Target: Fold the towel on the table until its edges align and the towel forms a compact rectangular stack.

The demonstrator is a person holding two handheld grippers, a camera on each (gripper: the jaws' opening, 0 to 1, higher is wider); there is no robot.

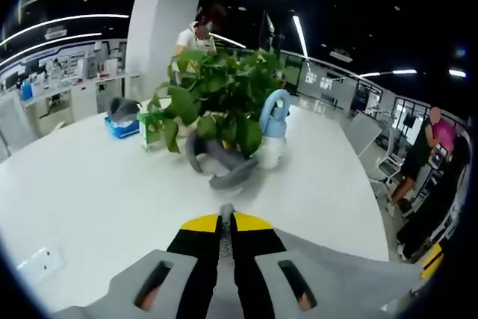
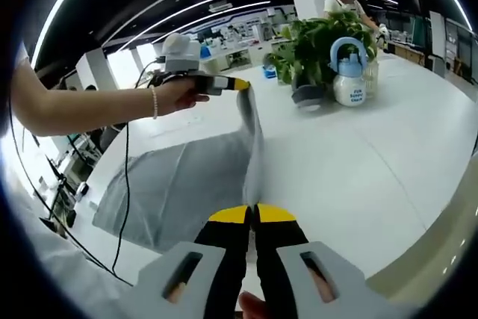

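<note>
A grey towel (image 2: pixel 179 184) lies partly on the white table (image 2: pixel 358 162), with one edge lifted and stretched between both grippers. My right gripper (image 2: pixel 254 211) is shut on the near end of that raised edge. The left gripper (image 2: pixel 240 84), held by a person's hand, pinches the far corner above the table. In the left gripper view, the left gripper (image 1: pixel 225 218) is shut with a sliver of grey towel (image 1: pixel 225 211) between its yellow-tipped jaws, and grey cloth (image 1: pixel 336 274) hangs below them.
A potted green plant (image 1: pixel 216 102), a blue-and-white spray bottle (image 1: pixel 272 128) and a grey object (image 1: pixel 220 162) stand mid-table. A blue tray (image 1: pixel 119 126) sits at the back. People stand behind the plant and at the right (image 1: pixel 422 155). The table edge (image 2: pixel 441 222) runs near right.
</note>
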